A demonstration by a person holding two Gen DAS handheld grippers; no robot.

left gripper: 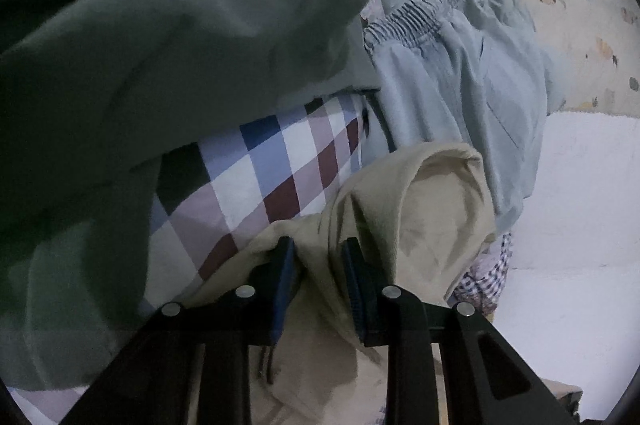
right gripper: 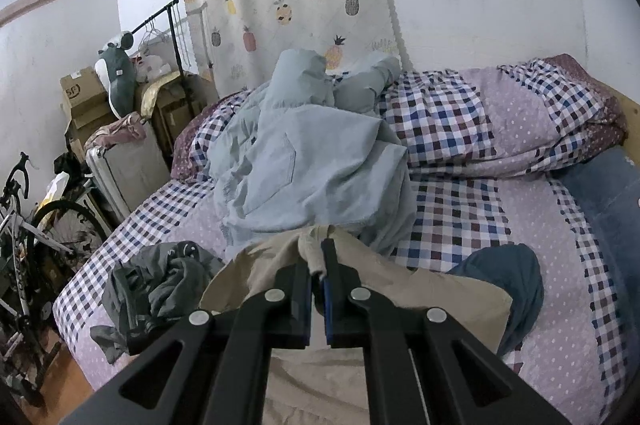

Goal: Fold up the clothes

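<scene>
A beige garment [right gripper: 400, 285] is held up over the bed between both grippers. My right gripper [right gripper: 319, 257] is shut on a bunched edge of it, which sticks out past the fingertips. In the left wrist view the same beige garment [left gripper: 432, 209] drapes over and between the fingers of my left gripper [left gripper: 319, 257], whose jaws are closed on a thick fold. A light blue garment [right gripper: 304, 161] lies crumpled in the middle of the bed, just beyond the beige one, and appears as the light blue garment [left gripper: 452, 65] with an elastic waistband.
A dark green garment [left gripper: 160, 45] fills the left wrist view's upper left. On the checked bedsheet [right gripper: 460, 209] lie a grey garment [right gripper: 160, 285] and a dark blue one [right gripper: 508, 273]. A rumpled duvet [right gripper: 500, 113] lies at the back. Bicycle [right gripper: 24, 225], suitcase [right gripper: 128, 165] and boxes [right gripper: 84, 97] crowd the left.
</scene>
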